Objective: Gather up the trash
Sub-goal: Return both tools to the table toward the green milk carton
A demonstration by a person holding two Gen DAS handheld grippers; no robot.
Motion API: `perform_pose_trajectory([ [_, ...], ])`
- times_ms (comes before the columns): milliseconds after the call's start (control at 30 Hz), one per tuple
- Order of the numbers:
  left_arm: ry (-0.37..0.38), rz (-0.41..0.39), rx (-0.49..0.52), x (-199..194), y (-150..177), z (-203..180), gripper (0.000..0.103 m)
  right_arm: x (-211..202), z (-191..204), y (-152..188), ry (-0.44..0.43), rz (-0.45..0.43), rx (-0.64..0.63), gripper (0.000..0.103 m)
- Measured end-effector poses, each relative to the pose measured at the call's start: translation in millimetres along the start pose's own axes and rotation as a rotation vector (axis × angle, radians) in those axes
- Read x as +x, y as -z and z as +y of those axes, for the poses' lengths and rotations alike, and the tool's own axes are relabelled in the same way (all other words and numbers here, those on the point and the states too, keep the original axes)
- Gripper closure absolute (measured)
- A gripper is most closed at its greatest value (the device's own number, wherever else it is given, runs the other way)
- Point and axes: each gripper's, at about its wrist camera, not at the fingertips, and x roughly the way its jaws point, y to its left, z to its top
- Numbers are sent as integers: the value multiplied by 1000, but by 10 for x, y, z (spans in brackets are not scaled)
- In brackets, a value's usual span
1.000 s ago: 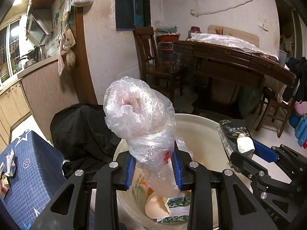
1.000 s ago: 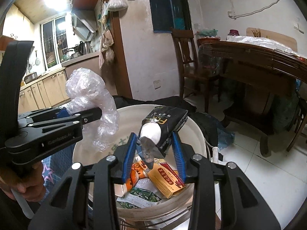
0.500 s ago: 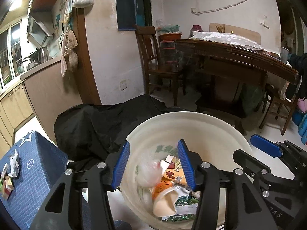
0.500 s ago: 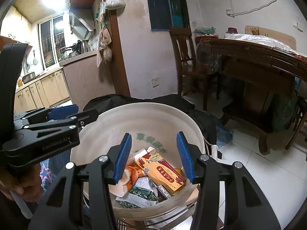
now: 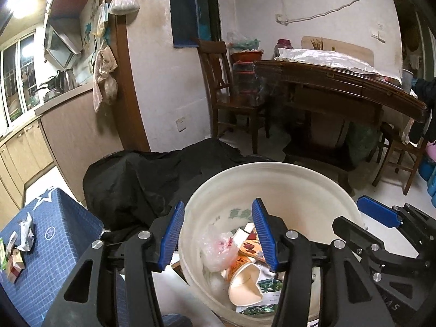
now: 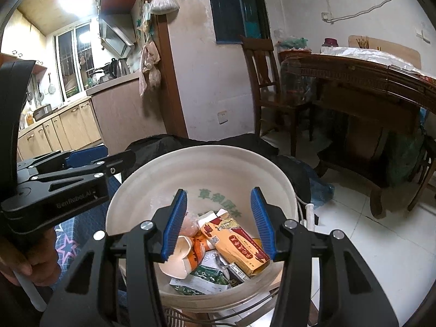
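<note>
A cream bucket [image 5: 272, 171] [image 6: 207, 155] holds trash: a clear plastic bag [image 5: 216, 250], a crushed paper cup [image 5: 244, 284] [image 6: 179, 259] and an orange carton [image 6: 237, 245]. My left gripper [image 5: 218, 234] is open and empty above the bucket's left rim. My right gripper [image 6: 218, 218] is open and empty above the bucket's middle. The right gripper also shows at the right edge of the left wrist view [image 5: 378, 212]. The left gripper also shows at the left of the right wrist view [image 6: 81, 163].
A blue tiled table [image 5: 49, 248] at the left holds scraps of paper trash [image 5: 26, 231] and small cartons [image 5: 13, 264]. A black cloth [image 5: 144, 179] lies behind the bucket. A wooden table [image 5: 340, 84] and a chair [image 5: 229, 92] stand beyond on the white floor.
Both grippers opened and dropped their loads. The plastic bag from the left and the dark packet from the right fell into the bucket. Both jaws have since spread wider.
</note>
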Motion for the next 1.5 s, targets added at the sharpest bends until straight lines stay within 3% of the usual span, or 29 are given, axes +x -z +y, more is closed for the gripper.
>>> perform_pose_trajectory([
  [200, -37, 8, -15, -59, 65, 136, 50, 42, 138, 0, -39, 13, -13, 56],
  [367, -103, 31, -43, -200, 306, 509, 50, 114, 464, 25, -113, 28, -59, 56],
  [567, -206, 94, -148, -414, 722, 1270, 49, 323, 1118, 82, -235, 69, -155, 56],
  [800, -382, 170, -346, -724, 1322, 2364, 49, 546, 2033, 190, -384, 118, -290, 56],
  [1100, -538, 188, -522, -1211, 1832, 3408, 44, 784, 3038, 261, -503, 163, -436, 56],
  [1267, -608, 171, -594, -1479, 1911, 4022, 38, 1016, 3508, 127, -563, 181, -467, 56],
  [1367, -652, 147, -624, -1578, 1850, 4430, 31, 1240, 3758, -54, -612, 212, -428, 37],
  [1500, -643, 134, -689, -1509, 1743, 5020, 31, 1560, 4100, -237, -613, 240, -395, 34],
])
